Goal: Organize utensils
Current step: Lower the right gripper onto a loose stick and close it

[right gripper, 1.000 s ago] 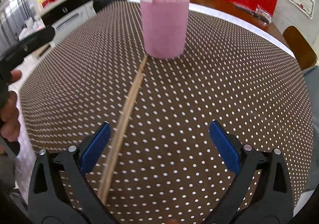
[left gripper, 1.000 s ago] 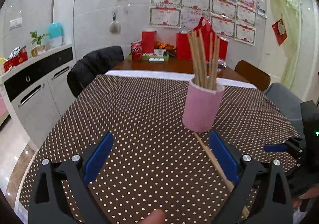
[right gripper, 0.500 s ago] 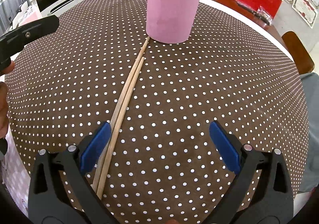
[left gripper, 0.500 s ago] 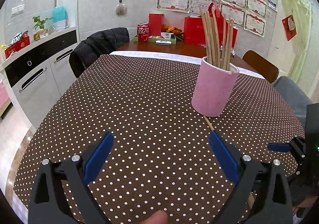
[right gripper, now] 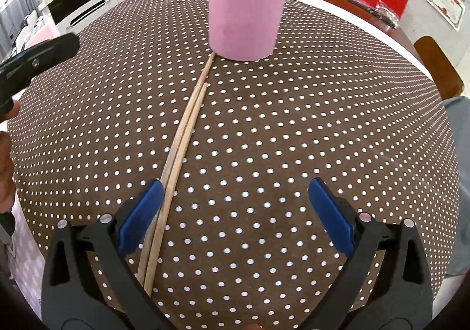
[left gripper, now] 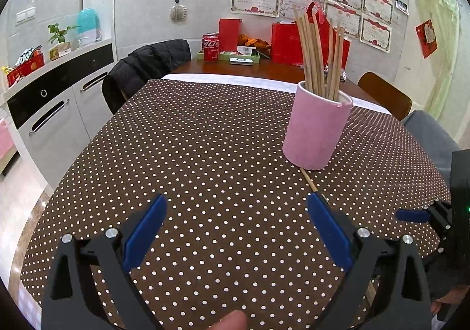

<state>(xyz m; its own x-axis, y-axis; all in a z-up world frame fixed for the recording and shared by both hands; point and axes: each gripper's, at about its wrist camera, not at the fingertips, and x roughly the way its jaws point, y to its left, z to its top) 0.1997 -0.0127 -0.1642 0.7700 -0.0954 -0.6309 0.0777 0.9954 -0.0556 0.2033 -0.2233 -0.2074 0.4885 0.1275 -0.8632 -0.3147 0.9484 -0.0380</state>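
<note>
- Right wrist view, far left edge: the left claw (right gripper: 39, 58) pokes in as a black shape over the polka-dot worktop (right gripper: 323, 112).
- Lower left of that view: two loose chopsticks (right gripper: 183, 139) lie side by side on the cloth, running from just beside the right claw's left blue pad up to the foot of the pink cup (right gripper: 245, 9). The longer one touches the cup's base, the other stops a bit short.
- Right claw (right gripper: 235, 206) is spread wide, nothing between its pads, low over the cloth.
- Left wrist view: left claw (left gripper: 236, 222) is also wide apart and gripping nothing.
- Center-right there: the pink cup (left gripper: 317, 130) stands upright with a bunch of chopsticks (left gripper: 320, 56) sticking out the top.
- Far right edge: part of the right claw (left gripper: 411, 215) shows.
</note>
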